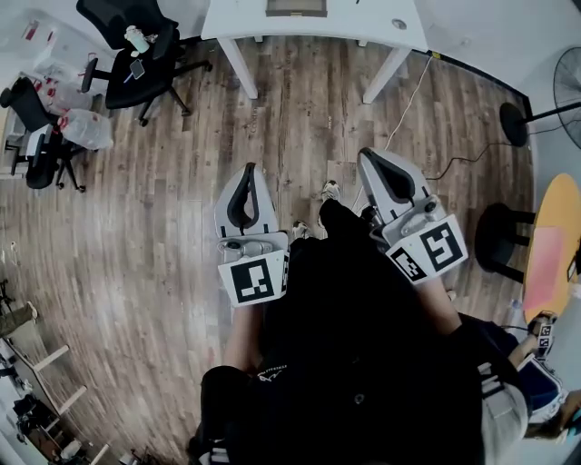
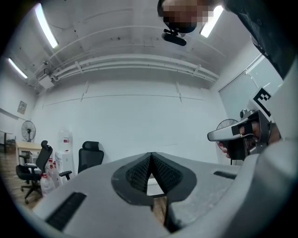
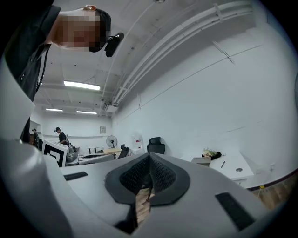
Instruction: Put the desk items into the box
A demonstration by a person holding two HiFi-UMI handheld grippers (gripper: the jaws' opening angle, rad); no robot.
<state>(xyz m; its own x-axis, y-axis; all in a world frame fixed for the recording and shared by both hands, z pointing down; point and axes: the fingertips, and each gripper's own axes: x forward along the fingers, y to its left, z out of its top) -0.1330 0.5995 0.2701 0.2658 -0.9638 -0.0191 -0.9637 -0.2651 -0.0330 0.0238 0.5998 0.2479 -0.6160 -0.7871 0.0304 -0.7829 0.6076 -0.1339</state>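
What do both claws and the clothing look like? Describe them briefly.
Both are pale grey wedge-shaped shells: left claw, right claw. Each has black ribbed pads inside and a white cube with black square markers at the back. The person wears black clothes.

Desk (image 1: pixel 363 23) ahead, office chair (image 1: pixel 136 45) left, fan (image 1: pixel 570 86) right

Open wood floor (image 1: pixel 182 227) ahead; white desk (image 1: pixel 363 23) beyond, office chair (image 1: pixel 127 41) far left, stool (image 1: pixel 497 238) rt.

Left gripper (image 1: pixel 249 167) and right gripper (image 1: pixel 366 153) grey; floor (image 1: pixel 163 227) brown wood-grain; desk (image 1: pixel 363 23) white; chair (image 1: pixel 116 20) black.
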